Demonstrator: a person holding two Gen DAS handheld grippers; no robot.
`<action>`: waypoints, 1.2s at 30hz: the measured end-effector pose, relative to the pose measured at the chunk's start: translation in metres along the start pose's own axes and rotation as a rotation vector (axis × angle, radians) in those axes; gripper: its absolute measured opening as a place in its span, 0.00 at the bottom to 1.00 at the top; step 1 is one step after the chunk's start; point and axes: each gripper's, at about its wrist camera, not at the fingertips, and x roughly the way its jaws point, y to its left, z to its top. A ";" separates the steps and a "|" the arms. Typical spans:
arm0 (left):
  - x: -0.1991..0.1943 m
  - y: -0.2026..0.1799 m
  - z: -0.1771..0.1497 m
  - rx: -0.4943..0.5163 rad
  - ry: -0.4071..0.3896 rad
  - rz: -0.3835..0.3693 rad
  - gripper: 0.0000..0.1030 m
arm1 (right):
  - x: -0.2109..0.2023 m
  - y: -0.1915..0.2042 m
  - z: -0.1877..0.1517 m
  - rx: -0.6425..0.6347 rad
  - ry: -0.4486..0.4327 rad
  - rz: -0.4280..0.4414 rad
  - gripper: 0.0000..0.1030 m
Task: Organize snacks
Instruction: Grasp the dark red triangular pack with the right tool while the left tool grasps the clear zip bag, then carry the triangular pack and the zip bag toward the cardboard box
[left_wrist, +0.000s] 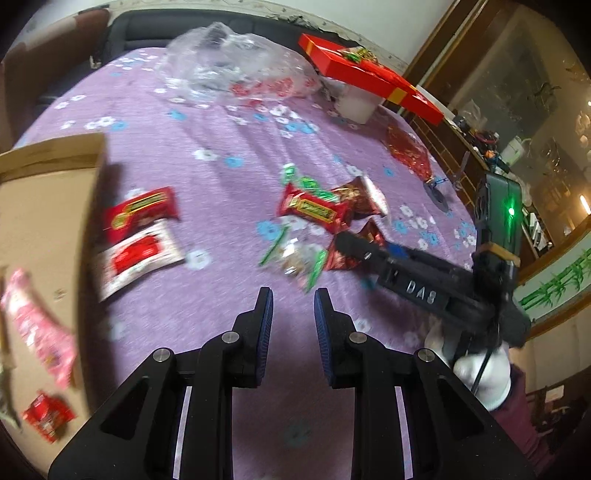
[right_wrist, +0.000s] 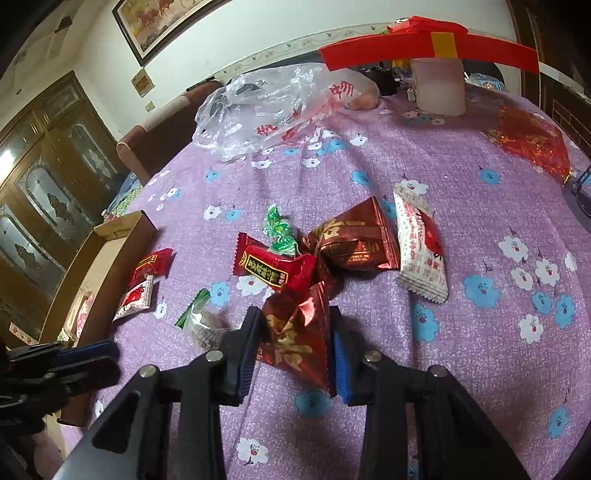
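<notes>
My right gripper (right_wrist: 295, 325) is shut on a dark red foil packet (right_wrist: 299, 343) at the near edge of a snack pile; the left wrist view shows that gripper (left_wrist: 349, 242) on the packet (left_wrist: 341, 258). The pile holds a red bar (right_wrist: 275, 267), another dark red packet (right_wrist: 354, 240), a white packet (right_wrist: 421, 247), green candy (right_wrist: 280, 229) and a clear green-edged packet (right_wrist: 199, 317). My left gripper (left_wrist: 293, 295) hovers over bare cloth, its jaws close together and empty. A cardboard box (left_wrist: 48, 206) at the left holds a pink packet (left_wrist: 40, 328). A red bar (left_wrist: 142, 212) and a white-red packet (left_wrist: 142, 258) lie beside it.
A purple floral cloth (left_wrist: 221, 147) covers the round table. At the back lie a crumpled clear plastic bag (left_wrist: 236, 62) and a red gift box (left_wrist: 369, 74) resting on a white cup (left_wrist: 356, 103). A red foil bag (left_wrist: 410, 151) lies near the right edge.
</notes>
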 end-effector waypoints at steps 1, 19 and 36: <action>0.004 -0.004 0.004 0.008 -0.008 -0.009 0.21 | -0.002 -0.001 0.000 0.006 -0.003 -0.001 0.37; 0.062 -0.008 0.036 -0.007 -0.011 0.042 0.21 | -0.019 -0.015 0.001 0.083 -0.038 0.007 0.37; 0.063 -0.028 0.011 0.152 -0.032 0.151 0.38 | -0.021 -0.021 0.000 0.108 -0.049 -0.012 0.37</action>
